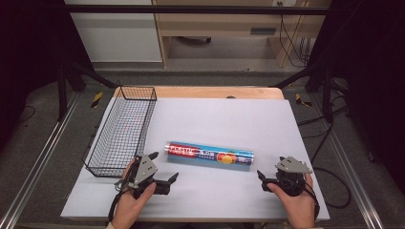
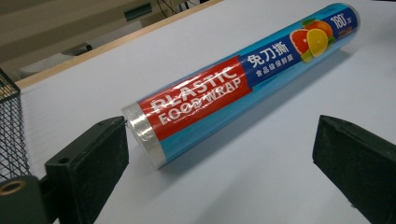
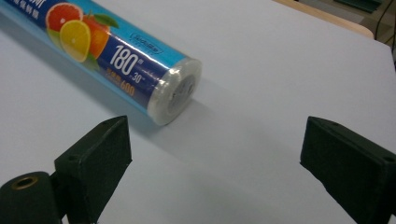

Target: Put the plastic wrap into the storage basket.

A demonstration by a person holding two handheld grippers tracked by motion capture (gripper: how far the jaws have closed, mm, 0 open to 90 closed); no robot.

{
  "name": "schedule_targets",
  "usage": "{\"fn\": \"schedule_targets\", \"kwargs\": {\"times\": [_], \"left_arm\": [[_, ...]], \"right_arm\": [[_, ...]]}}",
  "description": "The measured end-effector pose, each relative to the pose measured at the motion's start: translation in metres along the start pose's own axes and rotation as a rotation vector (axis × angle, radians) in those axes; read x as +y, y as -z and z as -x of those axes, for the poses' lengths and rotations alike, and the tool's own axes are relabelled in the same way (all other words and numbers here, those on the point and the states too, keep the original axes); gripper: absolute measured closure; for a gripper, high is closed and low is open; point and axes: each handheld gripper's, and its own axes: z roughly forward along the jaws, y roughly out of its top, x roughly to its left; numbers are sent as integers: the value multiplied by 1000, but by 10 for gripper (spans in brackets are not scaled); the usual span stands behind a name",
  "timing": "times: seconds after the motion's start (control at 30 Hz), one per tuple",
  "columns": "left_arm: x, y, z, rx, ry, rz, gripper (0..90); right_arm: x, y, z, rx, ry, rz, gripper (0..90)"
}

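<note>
High view: a cylindrical roll of plastic food wrap point(image 1: 209, 156), glossy blue film with a red label band, lies on its side on the matte pale sheet that covers the wooden table point(image 1: 219, 92). Its long axis runs left to right across the table, the red end toward the black wire-mesh basket point(image 1: 122, 131), which stands along the left edge of the sheet. The left gripper point(image 1: 165, 169), held in the person's left hand point(image 1: 130, 202), sits just below the roll's red end with its jaws spread and nothing between them. The right gripper point(image 1: 261, 181) rests off the roll's far end, near the lower right of the sheet. Left gripper view: the roll point(image 2: 243, 79) points away to the upper right, its clear-wrapped near end close to one of the two black, blocky jaws, which stand wide apart. The basket's mesh point(image 2: 11, 130) shows at the left edge. Right gripper view: the roll's other end point(image 3: 123, 58), printed with citrus fruit, lies ahead of the open, empty jaws, its axis running to the upper left.
</note>
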Motion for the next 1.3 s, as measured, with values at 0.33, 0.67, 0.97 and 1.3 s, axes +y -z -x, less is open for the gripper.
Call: {"fn": "schedule_targets", "kwargs": {"times": [0.33, 0.67, 0.97, 1.3], "left_arm": [[-2, 2, 2, -26, -29, -38, 24], [-2, 8, -7, -45, -21, -46, 26], [-3, 9, -13, -52, -29, -63, 26], [-4, 5, -13, -66, -26, -77, 24]], "right_arm": [[31, -2, -18, 87, 182, -44, 93], [90, -8, -23, 135, 413, -120, 63], [118, -46, -26, 260, 474, -157, 84], [116, -96, -44, 408, 533, -239, 78]]}}
